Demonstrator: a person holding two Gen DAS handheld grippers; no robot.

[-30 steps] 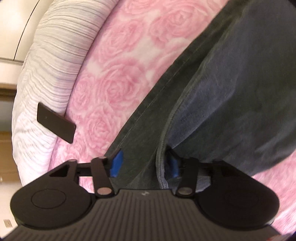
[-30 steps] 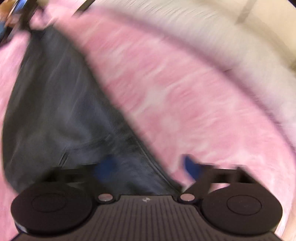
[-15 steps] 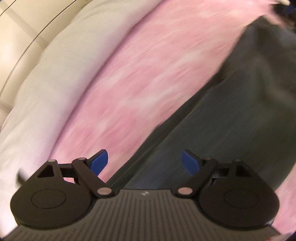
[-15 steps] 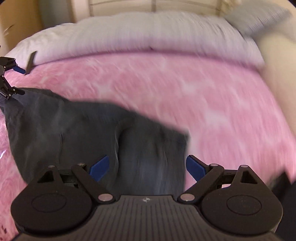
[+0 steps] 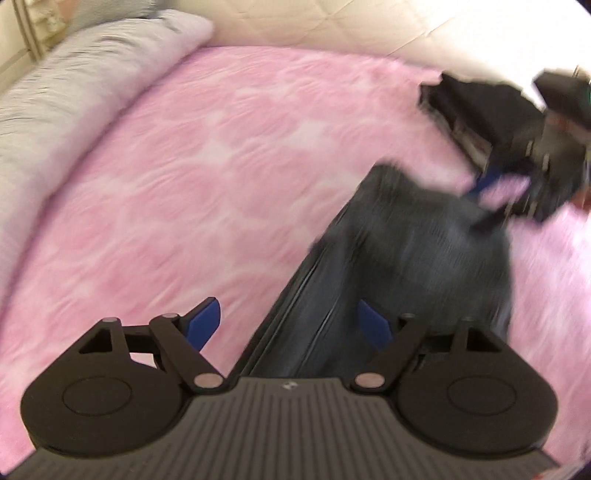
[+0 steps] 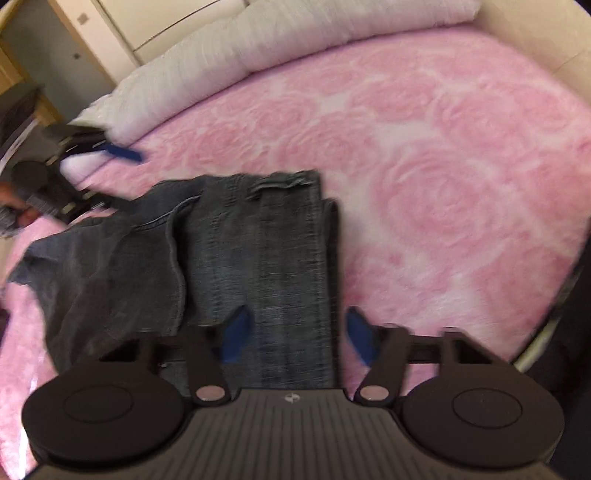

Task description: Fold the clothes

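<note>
On pink bedspread [image 6: 443, 155], folded jeans [image 6: 266, 258].

The blanket [image 6: 443, 177] on the bed is pink, with big roses in darker pink and pale, almost white patches between them. The jeans [image 6: 258, 251] are dark grey-blue, a faded colour, with thin lighter lines of stitching along the seams. The pillows [image 6: 229, 48] at the top of the bed are white-grey with thin stripes. The left gripper [image 5: 290, 323] is black and has bright blue fingertips [image 5: 205, 321]. The right gripper [image 6: 295, 334] is black too, with the same blue fingertips [image 6: 236, 332]. The wall [image 5: 332, 26] behind the bed is cream.
</note>
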